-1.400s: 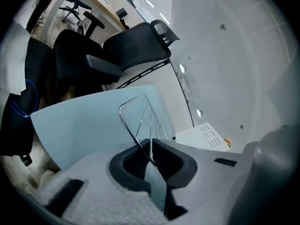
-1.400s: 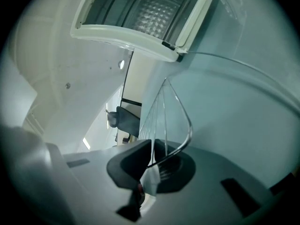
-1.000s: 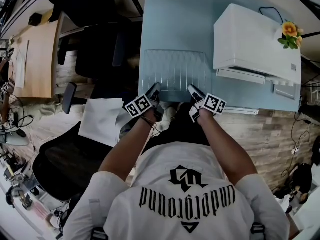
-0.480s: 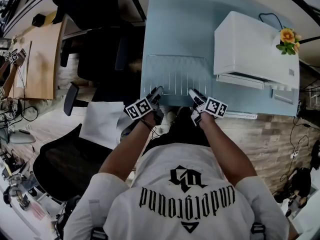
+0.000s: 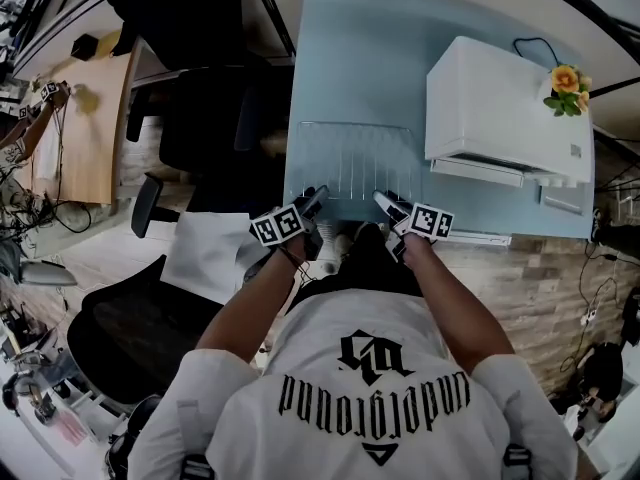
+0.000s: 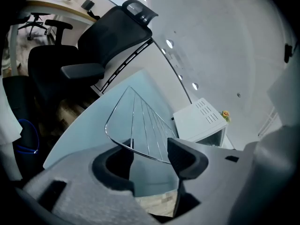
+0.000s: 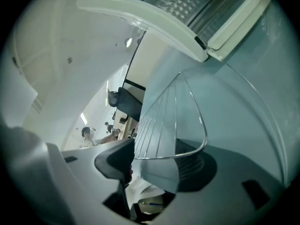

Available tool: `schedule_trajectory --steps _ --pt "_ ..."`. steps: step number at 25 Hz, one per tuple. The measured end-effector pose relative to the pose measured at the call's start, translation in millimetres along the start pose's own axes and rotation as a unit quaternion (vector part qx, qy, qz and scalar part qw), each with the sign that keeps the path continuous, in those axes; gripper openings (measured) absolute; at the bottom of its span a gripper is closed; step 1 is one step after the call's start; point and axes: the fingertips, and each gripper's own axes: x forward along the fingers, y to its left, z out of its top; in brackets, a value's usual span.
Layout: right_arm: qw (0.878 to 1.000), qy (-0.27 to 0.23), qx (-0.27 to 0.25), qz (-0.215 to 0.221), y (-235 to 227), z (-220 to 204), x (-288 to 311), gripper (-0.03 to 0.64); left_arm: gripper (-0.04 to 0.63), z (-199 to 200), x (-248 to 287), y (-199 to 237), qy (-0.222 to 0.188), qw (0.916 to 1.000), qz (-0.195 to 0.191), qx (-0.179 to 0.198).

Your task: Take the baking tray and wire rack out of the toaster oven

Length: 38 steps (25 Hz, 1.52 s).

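Head view shows wire rack [image 5: 352,160] outside the toaster oven [image 5: 505,98].

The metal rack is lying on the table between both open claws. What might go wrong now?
1. The left gripper and right gripper have just been opening, yet the wire rack's near rim sits between their jaws; a crooked pull-back might snag it and drag it over the table's edge.
2. The toaster oven's open door juts out near the right gripper and might get bumped.
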Motion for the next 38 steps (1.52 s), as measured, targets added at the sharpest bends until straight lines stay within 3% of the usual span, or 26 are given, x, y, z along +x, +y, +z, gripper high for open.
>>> schedule_trajectory --steps 9,16,30,38 --pt "0.990 0.091 -0.104 -0.020 6.7 -22.7 -3.0 0.280 0.264 -7.6 -9.3 -5.9 0.054 0.9959 0.009 0.072" --pt "0.976 0.148 -0.154 -0.049 4.5 -38.7 -10.6 0.288 0.276 -19.5 -18.3 -9.7 0.091 0.9904 0.018 0.102" --pt "0.972 0.133 -0.186 -0.057 17.5 -46.8 -20.7 0.288 0.285 -25.6 -37.3 -11.6 0.090 0.9878 0.022 0.126" --pt "0.970 0.093 -0.219 -0.050 40.3 -36.0 -28.1 0.276 0.285 -16.1 -46.3 -27.9 0.074 0.9834 0.011 0.165"
